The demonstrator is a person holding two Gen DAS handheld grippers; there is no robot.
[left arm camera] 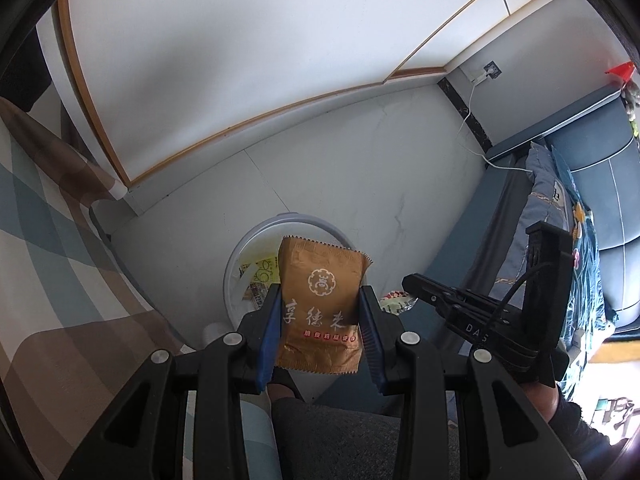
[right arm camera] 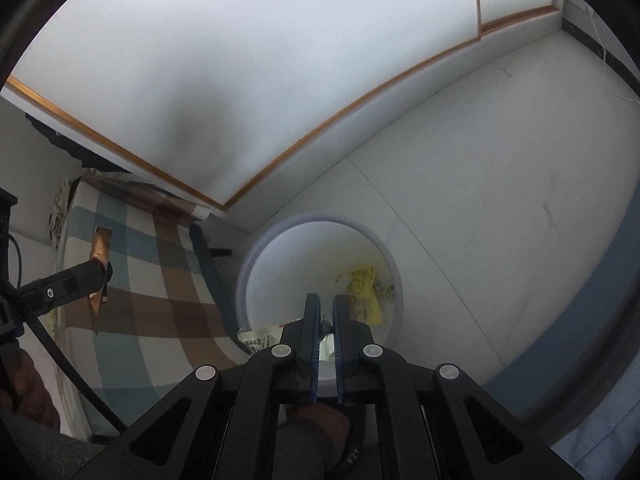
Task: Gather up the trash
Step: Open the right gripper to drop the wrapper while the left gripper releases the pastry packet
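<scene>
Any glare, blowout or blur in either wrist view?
Left wrist: sharp on the orange wrapper in the left hand-held gripper; blown-out patch at lower right; heavy fisheye bending. Right wrist: white bin interior and floor washed out; right hand-held gripper sharp.

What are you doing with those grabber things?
Someone is picking up trash with two hand-held grippers. The left gripper has its jaws shut on a crinkly orange-brown snack wrapper and holds it up near the round white plastic bin on the floor. The right gripper hangs over the bin's opening, jaws nearly closed and seemingly empty. A yellow packet and other wrappers already lie inside.
</scene>
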